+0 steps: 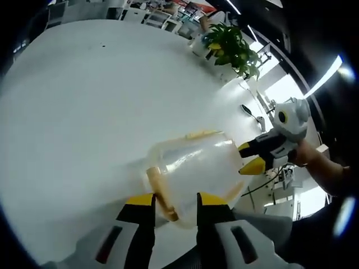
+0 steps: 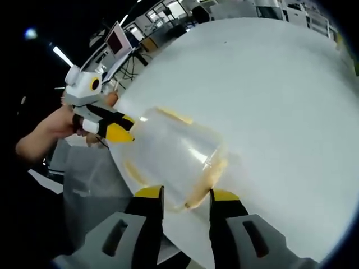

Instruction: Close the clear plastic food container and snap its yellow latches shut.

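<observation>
Now, in the left gripper view, your left hand-held gripper [image 1: 174,208] has its yellow-tipped jaws apart, one on each side of a yellow latch [image 1: 159,190] at the near end of the clear plastic food container [image 1: 197,168]. The container sits on the white table [image 1: 84,101] near its edge. Your right hand-held gripper [image 1: 251,158] comes in from the right and touches the container's far end; I cannot tell there whether it grips. A potted plant [image 1: 230,47] stands well beyond.

In the right gripper view, your right hand-held gripper [image 2: 184,203] has jaws apart, straddling the container's [image 2: 174,154] near rim. Your left hand-held gripper [image 2: 115,128] meets the opposite end, held by your hand [image 2: 53,126].
</observation>
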Motion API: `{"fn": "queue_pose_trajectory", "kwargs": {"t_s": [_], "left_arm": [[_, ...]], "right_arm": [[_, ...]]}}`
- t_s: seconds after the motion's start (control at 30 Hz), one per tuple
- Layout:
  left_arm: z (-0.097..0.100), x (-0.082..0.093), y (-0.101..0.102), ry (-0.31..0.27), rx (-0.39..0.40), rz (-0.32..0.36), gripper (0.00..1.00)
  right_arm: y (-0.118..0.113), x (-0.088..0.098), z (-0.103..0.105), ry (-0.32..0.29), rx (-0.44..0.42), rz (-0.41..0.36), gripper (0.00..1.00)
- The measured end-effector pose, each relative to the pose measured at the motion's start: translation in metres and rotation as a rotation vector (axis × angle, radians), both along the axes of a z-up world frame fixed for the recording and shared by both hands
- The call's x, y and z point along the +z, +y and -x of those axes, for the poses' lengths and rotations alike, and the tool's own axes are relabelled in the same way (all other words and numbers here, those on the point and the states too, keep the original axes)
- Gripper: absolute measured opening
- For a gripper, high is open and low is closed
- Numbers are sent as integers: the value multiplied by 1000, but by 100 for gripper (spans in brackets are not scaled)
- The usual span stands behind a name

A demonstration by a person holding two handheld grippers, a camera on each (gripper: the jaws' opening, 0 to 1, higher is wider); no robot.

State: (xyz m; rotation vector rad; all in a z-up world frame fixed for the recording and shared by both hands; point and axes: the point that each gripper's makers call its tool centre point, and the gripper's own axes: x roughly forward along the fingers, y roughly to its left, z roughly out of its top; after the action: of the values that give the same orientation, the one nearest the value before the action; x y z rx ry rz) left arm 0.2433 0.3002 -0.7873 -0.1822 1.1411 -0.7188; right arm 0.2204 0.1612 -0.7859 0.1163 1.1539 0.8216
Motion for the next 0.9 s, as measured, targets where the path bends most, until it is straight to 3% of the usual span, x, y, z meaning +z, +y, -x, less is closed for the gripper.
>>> {"fn": "queue_pose_trajectory", "kwargs": {"t_s": [0.43, 0.53, 0.6, 0.7, 0.8, 0.9], "left_arm": [[-2, 5, 1, -97, -40, -45, 23], [-5, 8, 2, -159, -91, -98, 23], [-9, 11, 2, -229, -141, -151, 23], [-9, 13, 1, -276, -178, -190, 24], [-12, 15, 3, -323, -199, -230, 29], [-14, 19, -2, -419, -307, -255, 30]], "right_arm": [[0, 1, 0, 1, 7, 2, 30], [0, 2, -2, -27, 30, 17, 31], [0, 4, -2, -71, 74, 43, 31], [-3, 5, -5, -130, 140, 85, 32], [-5, 6, -5, -145, 170, 101, 33], [-9, 7, -9, -191, 210, 120, 33]]}}
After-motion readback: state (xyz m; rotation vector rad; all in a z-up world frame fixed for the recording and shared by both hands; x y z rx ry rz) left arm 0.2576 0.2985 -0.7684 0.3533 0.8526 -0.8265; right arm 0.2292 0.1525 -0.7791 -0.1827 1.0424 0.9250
